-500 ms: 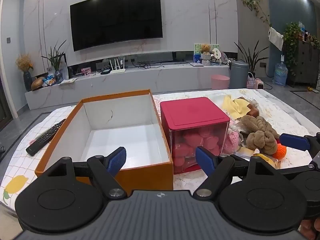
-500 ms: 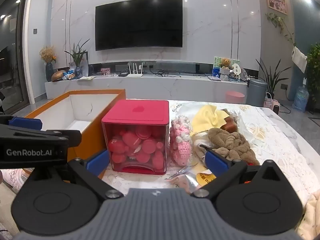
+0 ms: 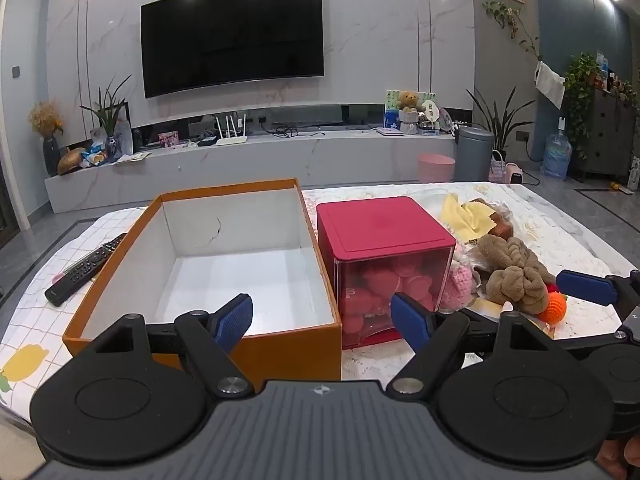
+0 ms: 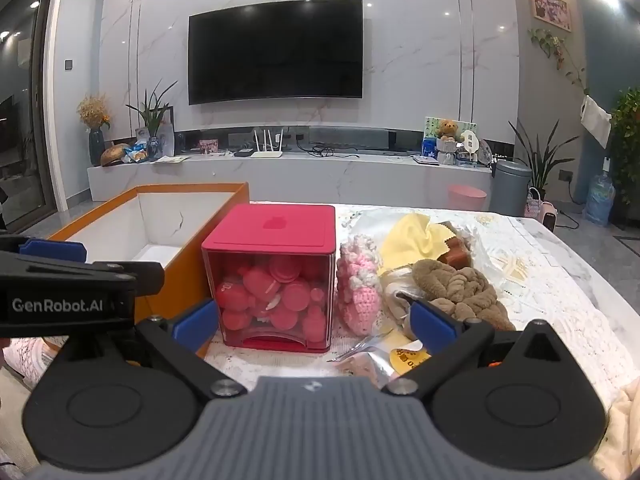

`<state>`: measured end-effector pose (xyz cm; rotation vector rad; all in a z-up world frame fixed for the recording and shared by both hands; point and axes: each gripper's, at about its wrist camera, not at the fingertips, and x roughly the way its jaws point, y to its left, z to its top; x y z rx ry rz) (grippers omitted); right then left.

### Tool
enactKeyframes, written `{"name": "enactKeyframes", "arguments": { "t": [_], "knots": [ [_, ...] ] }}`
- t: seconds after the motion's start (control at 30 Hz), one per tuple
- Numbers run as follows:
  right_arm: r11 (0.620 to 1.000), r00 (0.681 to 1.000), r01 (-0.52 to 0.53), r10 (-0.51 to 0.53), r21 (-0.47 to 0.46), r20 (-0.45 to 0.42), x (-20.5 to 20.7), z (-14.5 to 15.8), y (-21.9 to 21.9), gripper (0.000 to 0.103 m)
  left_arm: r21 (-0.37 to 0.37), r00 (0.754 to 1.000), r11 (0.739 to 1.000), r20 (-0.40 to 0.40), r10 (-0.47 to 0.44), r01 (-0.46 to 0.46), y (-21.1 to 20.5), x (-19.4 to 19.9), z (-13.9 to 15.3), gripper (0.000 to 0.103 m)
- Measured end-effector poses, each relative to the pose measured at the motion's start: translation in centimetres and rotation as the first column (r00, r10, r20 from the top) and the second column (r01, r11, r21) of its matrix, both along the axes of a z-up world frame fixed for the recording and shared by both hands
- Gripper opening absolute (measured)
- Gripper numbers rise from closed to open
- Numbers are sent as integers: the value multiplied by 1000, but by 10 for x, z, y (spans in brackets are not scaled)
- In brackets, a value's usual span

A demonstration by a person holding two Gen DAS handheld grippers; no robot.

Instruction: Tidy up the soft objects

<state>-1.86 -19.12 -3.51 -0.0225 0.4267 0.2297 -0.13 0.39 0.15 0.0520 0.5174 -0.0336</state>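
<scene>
Right wrist view: the right tool (image 4: 314, 322) is spread wide and empty; the brown knotted plush toy (image 4: 460, 286) looks light and squashy, best pinched at its thick middle.

Dim room w/ ceiling spots glaring on the glossy wall (image 4: 420, 40), strong fisheye bend at edges, focus sharp

The small orange crocheted ball (image 3: 552, 307) sits half behind the brown knotted plush toy (image 3: 516, 276) — barely a sliver shows. The printed foil snack packet (image 4: 404, 358) is partly covered by the gripper's body — its print too small to read.
</scene>
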Motion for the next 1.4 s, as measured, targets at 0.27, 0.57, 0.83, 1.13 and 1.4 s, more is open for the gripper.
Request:
{"name": "enactKeyframes", "arguments": {
  "t": [0.27,0.57,0.83,1.13,1.4],
  "knots": [
    [1000,1000,1,-1,-6,1,0,1,-2,100,-15,1000,1000,-11,0,0,2,1,-3,92],
    [1000,1000,2,-2,-16,5,0,2,0,100,-10,1000,1000,-14,4,-4,1,2,-5,92],
    [1000,1000,2,-2,-29,15,0,1,1,100,-7,1000,1000,-18,7,-7,1,2,-4,92],
    [999,1000,4,-3,-36,21,-1,1,3,100,-6,1000,1000,-22,11,-11,-1,2,-4,92],
    [999,1000,3,-2,-34,19,-2,2,2,100,-9,1000,1000,-23,12,-12,-1,2,-4,92]
  ]
}}
